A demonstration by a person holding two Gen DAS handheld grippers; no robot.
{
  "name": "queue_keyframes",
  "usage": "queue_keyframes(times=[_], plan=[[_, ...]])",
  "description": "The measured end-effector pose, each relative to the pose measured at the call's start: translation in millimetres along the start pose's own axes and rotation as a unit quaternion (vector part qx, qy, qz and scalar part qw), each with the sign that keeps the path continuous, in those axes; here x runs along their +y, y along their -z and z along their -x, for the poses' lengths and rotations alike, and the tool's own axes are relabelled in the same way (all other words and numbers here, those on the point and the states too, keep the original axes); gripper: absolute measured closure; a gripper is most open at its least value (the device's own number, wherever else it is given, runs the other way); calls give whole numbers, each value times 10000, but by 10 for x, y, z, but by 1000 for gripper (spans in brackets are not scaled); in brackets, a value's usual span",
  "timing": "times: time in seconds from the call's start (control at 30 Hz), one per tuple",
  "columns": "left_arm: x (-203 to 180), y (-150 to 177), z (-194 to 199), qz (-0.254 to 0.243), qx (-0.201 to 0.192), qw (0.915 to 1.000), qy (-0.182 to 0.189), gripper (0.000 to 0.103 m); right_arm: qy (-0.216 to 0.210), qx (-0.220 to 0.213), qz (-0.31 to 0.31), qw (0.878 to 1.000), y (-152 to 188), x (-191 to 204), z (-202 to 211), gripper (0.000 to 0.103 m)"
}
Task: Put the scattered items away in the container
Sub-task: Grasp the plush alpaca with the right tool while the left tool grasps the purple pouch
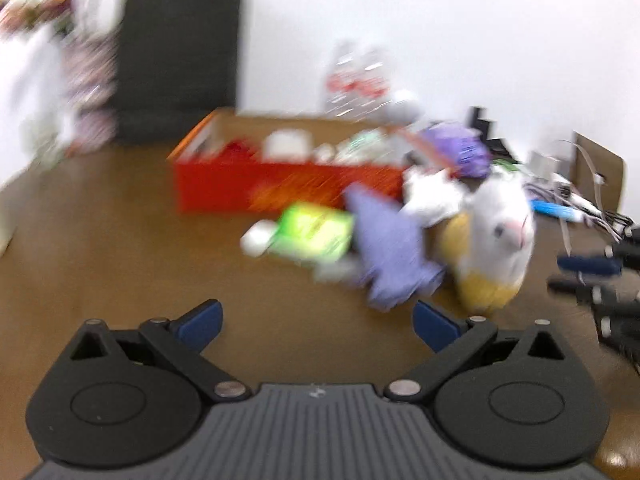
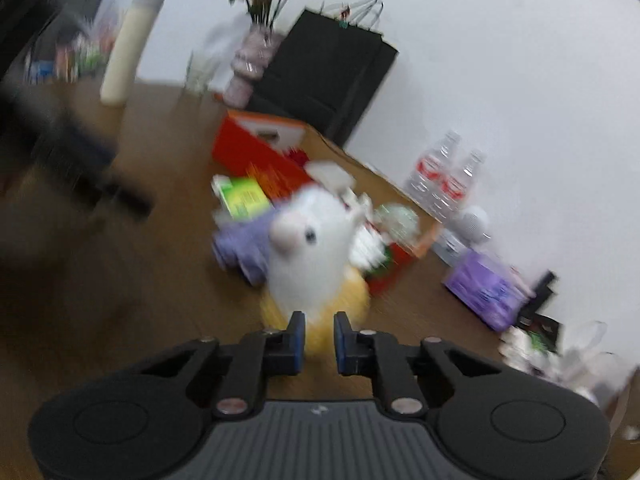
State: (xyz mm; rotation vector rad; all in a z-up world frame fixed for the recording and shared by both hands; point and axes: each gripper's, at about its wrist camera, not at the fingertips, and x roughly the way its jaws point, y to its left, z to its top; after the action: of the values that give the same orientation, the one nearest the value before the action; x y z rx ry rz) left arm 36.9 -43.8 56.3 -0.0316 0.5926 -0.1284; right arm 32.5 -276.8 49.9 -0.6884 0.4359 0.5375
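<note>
Both tongs point down at a brown table (image 1: 120, 208), and both pictures are blurry.

From the left wrist: the left tongs (image 1: 316, 326) are wide open with nothing between the blue tips. Ahead of them and off to the right lies a little heap: a purple cloth (image 1: 384, 248), a green packet (image 1: 314, 232) and a white plush toy (image 1: 496, 232) with a yellow bottom. Past the heap, straight ahead, sits the red box (image 1: 256, 190) (this looks like the container), and it already has things in it. At the far right edge the right tongs (image 1: 588, 276) show as dark bars beside the toy.

From the right wrist: the right tongs are nearly shut, and their blue pads (image 2: 298, 340) sit on either side of the toy's yellow bottom. It looks like they hold the toy there, though the blur hides the exact touch. The toy stands up tall, straight out from the tips, with its face turned left. The red box lies just behind it and a bit left, its long side running away to the upper left. Water bottles (image 2: 444, 184) and a purple pack (image 2: 486, 292) sit off to the right.

The right hand is much nearer the toy, so I think it should carry it forward and over the near wall of the box.
</note>
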Motion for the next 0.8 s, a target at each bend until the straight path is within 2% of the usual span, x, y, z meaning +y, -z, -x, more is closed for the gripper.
queue_keyframes(times=[0.07, 0.13, 0.23, 0.3, 0.33, 0.37, 0.43, 0.47, 0.57, 0.6, 0.63, 0.77, 0.8], plan=[[-164, -184, -180, -292, -85, 9995, 125, 0, 45, 74, -143, 9999, 101, -95, 72, 75], [-320, -312, -407, -557, -19, 9982, 210, 3, 86, -48, -505, 9987, 161, -167, 176, 54], [-504, -371, -759, -910, 320, 9952, 167, 8, 131, -403, -1286, 9908, 232, -294, 316, 46], [-547, -351, -947, -994, 532, 9936, 120, 21, 64, -587, -1729, 9832, 267, -367, 355, 44], [-554, -337, -1007, -974, 591, 9935, 59, 38, 59, -635, -1853, 9806, 280, -394, 353, 42], [-549, -323, -1027, -927, 590, 9939, 42, 49, 116, -646, -1972, 9782, 283, -418, 336, 41], [-515, -295, -932, -814, 472, 9954, 152, 67, 203, -676, -2246, 9719, 255, -470, 304, 41], [-501, -296, -855, -770, 394, 9960, 200, 72, 118, -767, -2392, 9679, 230, -493, 295, 40], [-459, -302, -559, -634, 67, 9977, 209, 76, -237, -1081, -2484, 9623, 125, -477, 249, 26], [-426, -292, -428, -548, -41, 9983, 175, 76, -224, -1132, -2455, 9625, 75, -447, 211, 20], [-378, -271, -272, -436, -149, 9988, 162, 76, -188, -1163, -2428, 9629, 17, -415, 161, 19], [-109, -110, 269, 99, -345, 9991, 220, 76, -156, -1046, -2635, 9588, -197, -350, -108, 23], [-39, -57, 358, 260, -309, 9990, 169, 76, -155, -950, -2750, 9566, -232, -355, -198, 33]])
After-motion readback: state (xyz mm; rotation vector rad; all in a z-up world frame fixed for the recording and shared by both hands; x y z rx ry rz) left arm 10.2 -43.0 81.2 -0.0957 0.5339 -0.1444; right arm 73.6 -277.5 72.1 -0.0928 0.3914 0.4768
